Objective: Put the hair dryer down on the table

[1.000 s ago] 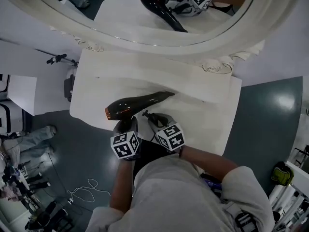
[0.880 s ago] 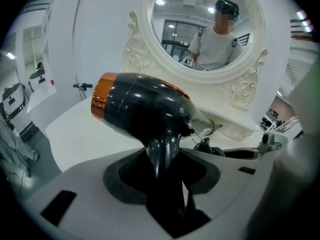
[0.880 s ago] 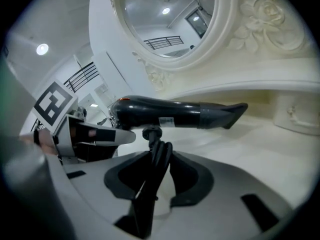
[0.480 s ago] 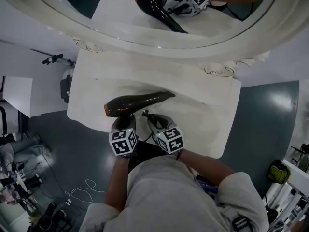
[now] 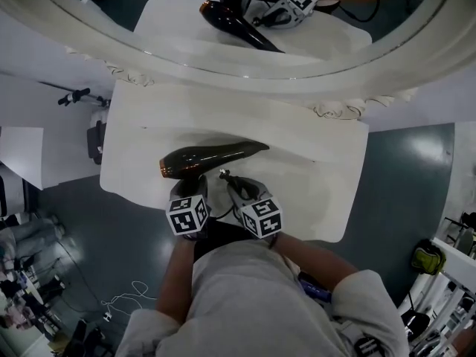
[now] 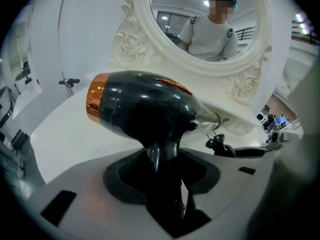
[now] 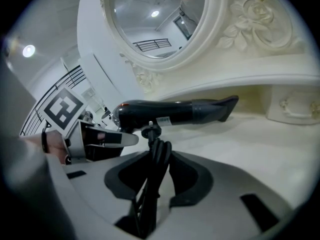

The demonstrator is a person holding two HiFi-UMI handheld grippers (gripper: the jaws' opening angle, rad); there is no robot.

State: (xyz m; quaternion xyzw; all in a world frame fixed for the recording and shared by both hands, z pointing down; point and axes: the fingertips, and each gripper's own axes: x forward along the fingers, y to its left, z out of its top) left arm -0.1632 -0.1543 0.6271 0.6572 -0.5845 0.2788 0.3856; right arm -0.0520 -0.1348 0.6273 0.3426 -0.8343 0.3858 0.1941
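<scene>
The left gripper point(image 6: 162, 181) pinches the handle point(image 6: 159, 156) of the black hair dryer point(image 5: 212, 157), which lies low over the white table point(image 5: 312, 162) near its front edge. The right gripper point(image 7: 152, 184) clamps the folded cord point(image 7: 159, 154).

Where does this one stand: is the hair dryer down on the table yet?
Done: the hair dryer lies level and low over the white table. In hand: the left gripper is shut on its handle, the right gripper on the cord. Left: set it on the tabletop, if it is not touching already (unclear here), then open both grippers.
</scene>
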